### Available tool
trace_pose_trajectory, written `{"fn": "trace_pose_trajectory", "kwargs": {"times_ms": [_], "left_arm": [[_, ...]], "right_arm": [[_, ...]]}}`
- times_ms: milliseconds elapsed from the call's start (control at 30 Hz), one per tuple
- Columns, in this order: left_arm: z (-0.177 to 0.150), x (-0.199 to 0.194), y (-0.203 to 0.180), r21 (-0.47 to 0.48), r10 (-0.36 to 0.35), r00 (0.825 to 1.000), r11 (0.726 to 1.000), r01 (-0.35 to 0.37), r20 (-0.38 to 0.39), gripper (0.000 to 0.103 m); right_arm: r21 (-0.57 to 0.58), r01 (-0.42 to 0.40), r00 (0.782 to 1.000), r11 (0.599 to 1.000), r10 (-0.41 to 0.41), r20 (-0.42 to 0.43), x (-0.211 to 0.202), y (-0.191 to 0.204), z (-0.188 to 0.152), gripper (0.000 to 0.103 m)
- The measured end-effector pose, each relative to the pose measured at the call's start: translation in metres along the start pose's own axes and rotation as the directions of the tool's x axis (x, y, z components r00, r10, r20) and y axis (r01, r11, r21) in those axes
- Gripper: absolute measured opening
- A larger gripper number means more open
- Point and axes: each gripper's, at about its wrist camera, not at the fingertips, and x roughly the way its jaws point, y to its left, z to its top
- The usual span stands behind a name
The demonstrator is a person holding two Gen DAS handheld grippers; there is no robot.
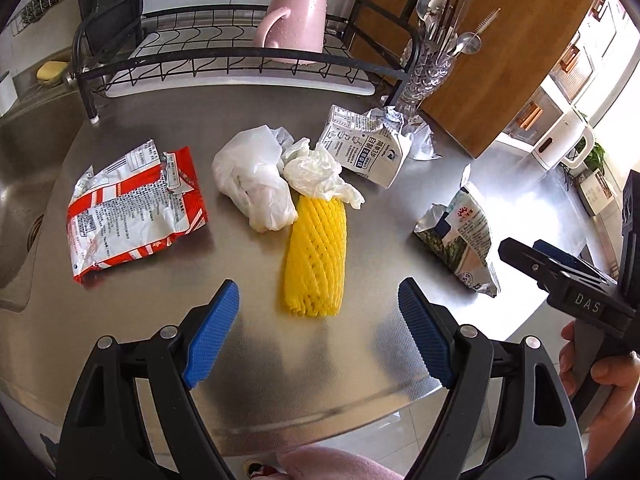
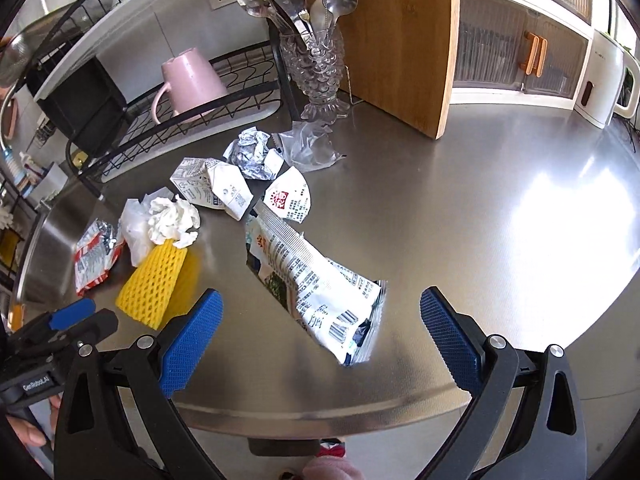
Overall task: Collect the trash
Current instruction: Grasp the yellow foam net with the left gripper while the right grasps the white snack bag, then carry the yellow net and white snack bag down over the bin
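Two grippers hover above a steel counter [image 1: 168, 128] strewn with trash, both with jaws spread wide and nothing between their blue pads. Just ahead of the left gripper [image 1: 318, 334], nearly centred between its fingers, lies a yellow foam fruit net [image 1: 314, 254]; beyond its far end sit a crumpled white tissue [image 1: 316, 172] and a white plastic bag [image 1: 252, 184], all three touching. Ahead and to the left lies a torn red-and-white snack wrapper [image 1: 132, 208] covered in small print too fine to read. Farther off is a flattened white milk carton [image 1: 366, 148] printed with Chinese text.

In front of the right gripper [image 2: 318, 334], between its fingers, lies a flattened blue-and-white pouch [image 2: 316, 280] with a barcode and Chinese lettering. Beyond it are a torn white scrap with a red logo [image 2: 290, 200], a crumpled foil wrapper [image 2: 254, 154] and a clear plastic piece [image 2: 308, 146].

The right gripper's body reads "DAS" in the left wrist view; the left one reads "GenRobot.AI" in the right wrist view. Behind the trash stand a dish rack [image 1: 224, 56] holding an upturned pink mug [image 1: 292, 24], a glass cutlery holder [image 2: 316, 68] and a wooden board [image 2: 404, 40].
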Motion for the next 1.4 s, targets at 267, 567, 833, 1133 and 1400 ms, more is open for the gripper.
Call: {"fn": "trace_pose_trajectory", "kwargs": {"times_ms": [267,567,833,1133,1400], "left_arm": [[0.006,0.039,0.003,-0.019,0.003,0.997,1.0,-0.005,-0.079,0.046],[0.001,0.039,-0.001,0.003,-0.016,0.997,1.0,0.016,-0.077,0.01],[-0.028,0.01,-0.009,0.051,-0.042,0.997,0.998,0.045,-0.063,0.008],[-0.083,-0.047,0.002,0.061,-0.036,0.999,0.997,0.037,-0.027,0.008],[-0.157,-0.091,0.017,0.052,-0.013,0.999,0.999,0.015,-0.03,0.008]], "right_arm": [[-0.087,-0.018,0.997,0.996,0.012,-0.072,0.043,0.002,0.006,0.071],[-0.103,-0.033,0.997,0.994,0.026,-0.069,0.043,0.006,0.001,0.039],[-0.071,-0.091,0.994,0.993,0.086,-0.06,0.015,0.016,-0.017,0.02],[-0.052,-0.143,0.989,0.988,0.142,-0.03,-0.03,0.043,-0.064,0.016],[-0.067,-0.182,0.983,0.981,0.179,-0.044,-0.066,0.075,-0.134,0.016]]}}
